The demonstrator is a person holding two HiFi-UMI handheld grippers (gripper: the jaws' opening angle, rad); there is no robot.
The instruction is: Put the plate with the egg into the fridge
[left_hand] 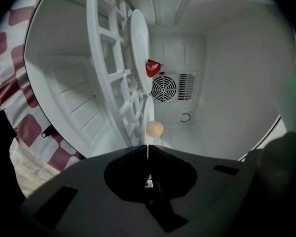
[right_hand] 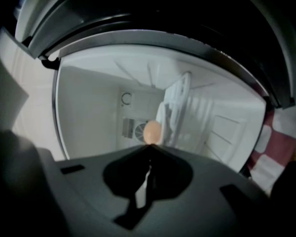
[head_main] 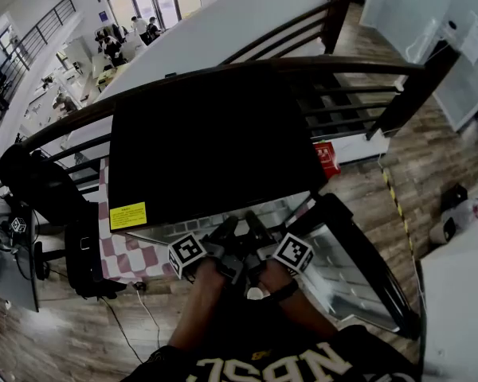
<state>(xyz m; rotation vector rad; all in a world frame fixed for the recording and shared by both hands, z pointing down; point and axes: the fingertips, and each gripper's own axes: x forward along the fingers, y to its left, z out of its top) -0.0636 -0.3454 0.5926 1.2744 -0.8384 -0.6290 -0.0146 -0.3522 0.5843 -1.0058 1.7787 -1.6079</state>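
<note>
A beige egg rests on a white plate that I see edge-on, just inside the open mini fridge. My left gripper is shut on the plate's near rim. The right gripper is shut on the same rim, with the egg and plate straight ahead of it. In the head view both grippers sit side by side at the fridge opening, and the fridge top hides the plate.
Inside the fridge a white wire shelf carries a second plate with a red item; a fan vent is on the back wall. The fridge door stands open at right. A red-checked cloth lies under the fridge.
</note>
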